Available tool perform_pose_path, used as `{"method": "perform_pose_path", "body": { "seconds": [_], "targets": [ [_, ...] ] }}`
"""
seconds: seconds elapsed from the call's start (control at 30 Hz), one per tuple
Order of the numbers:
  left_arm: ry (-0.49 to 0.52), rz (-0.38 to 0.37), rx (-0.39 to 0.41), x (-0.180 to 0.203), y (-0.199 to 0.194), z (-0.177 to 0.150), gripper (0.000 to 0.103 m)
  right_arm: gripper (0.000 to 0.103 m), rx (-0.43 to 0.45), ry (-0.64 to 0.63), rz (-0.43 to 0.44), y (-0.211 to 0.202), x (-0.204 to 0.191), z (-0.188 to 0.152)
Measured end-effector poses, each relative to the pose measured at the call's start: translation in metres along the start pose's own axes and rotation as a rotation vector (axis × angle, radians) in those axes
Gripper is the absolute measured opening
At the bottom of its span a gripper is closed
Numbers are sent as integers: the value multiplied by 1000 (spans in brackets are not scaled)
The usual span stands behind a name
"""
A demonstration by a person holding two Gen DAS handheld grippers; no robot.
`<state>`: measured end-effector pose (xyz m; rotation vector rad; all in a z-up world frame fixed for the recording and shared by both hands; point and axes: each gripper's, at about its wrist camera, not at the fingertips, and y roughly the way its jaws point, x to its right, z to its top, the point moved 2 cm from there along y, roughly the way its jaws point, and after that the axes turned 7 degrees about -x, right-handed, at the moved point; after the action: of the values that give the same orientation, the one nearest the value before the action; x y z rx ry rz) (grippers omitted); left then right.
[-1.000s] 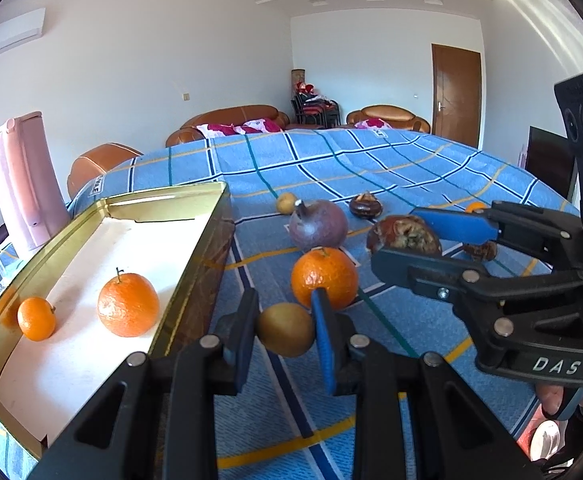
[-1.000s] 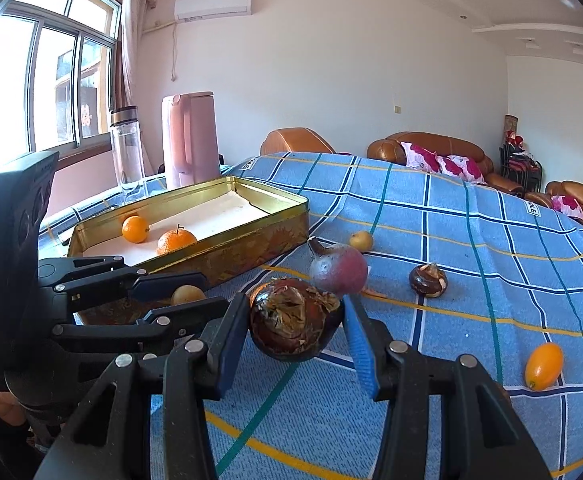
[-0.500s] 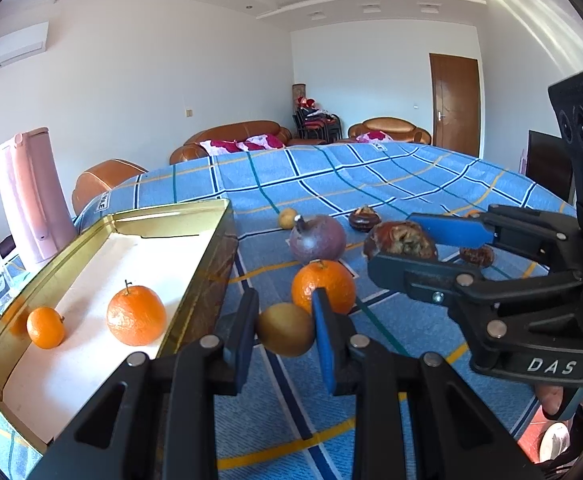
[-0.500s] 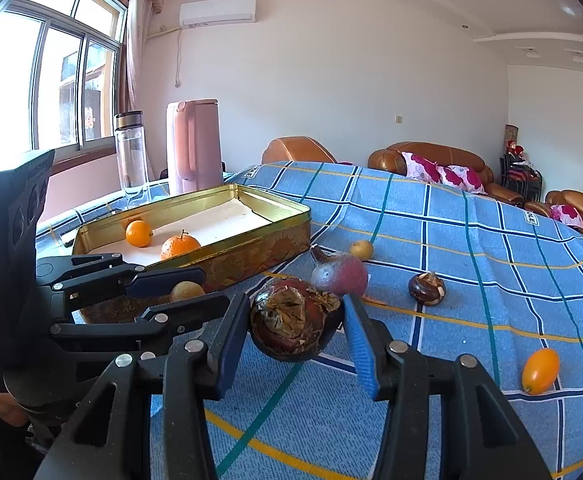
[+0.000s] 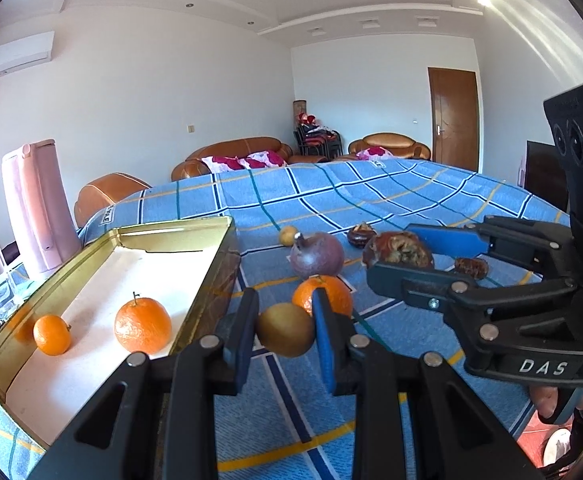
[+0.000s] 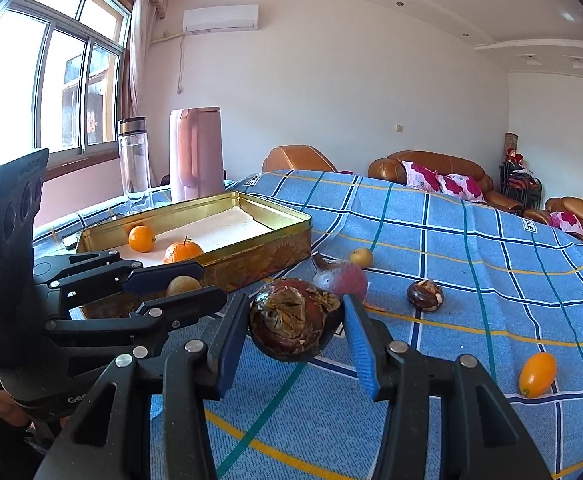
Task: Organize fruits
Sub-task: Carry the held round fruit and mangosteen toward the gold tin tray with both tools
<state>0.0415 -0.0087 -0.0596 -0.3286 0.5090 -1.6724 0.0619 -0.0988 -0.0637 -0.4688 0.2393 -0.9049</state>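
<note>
1. Gold tin (image 5: 211, 280) already holds two oranges (image 5: 142, 325).
2. Our left gripper (image 5: 285, 330) clamps a brown fruit (image 5: 285, 329) beside the tin.
3. Our right gripper (image 6: 296, 330) clamps a dark fruit (image 6: 296, 326); six fruits lie outside.

tin wall (image 5: 207, 292) left of left claw (image 5: 285, 332), orange (image 5: 329, 294) just ahead

Three oranges (image 5: 143, 325) — two in one gold tin (image 5: 171, 236) — and two hand-held grippers (image 5: 285, 330).
</note>
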Motion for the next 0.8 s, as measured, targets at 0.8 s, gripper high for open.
{"method": "perform_pose_path", "body": {
  "seconds": [0.8],
  "targets": [
    [11, 4, 110, 4, -17, 6, 29, 49, 77, -32, 3, -13, -4, -3]
  ]
}}
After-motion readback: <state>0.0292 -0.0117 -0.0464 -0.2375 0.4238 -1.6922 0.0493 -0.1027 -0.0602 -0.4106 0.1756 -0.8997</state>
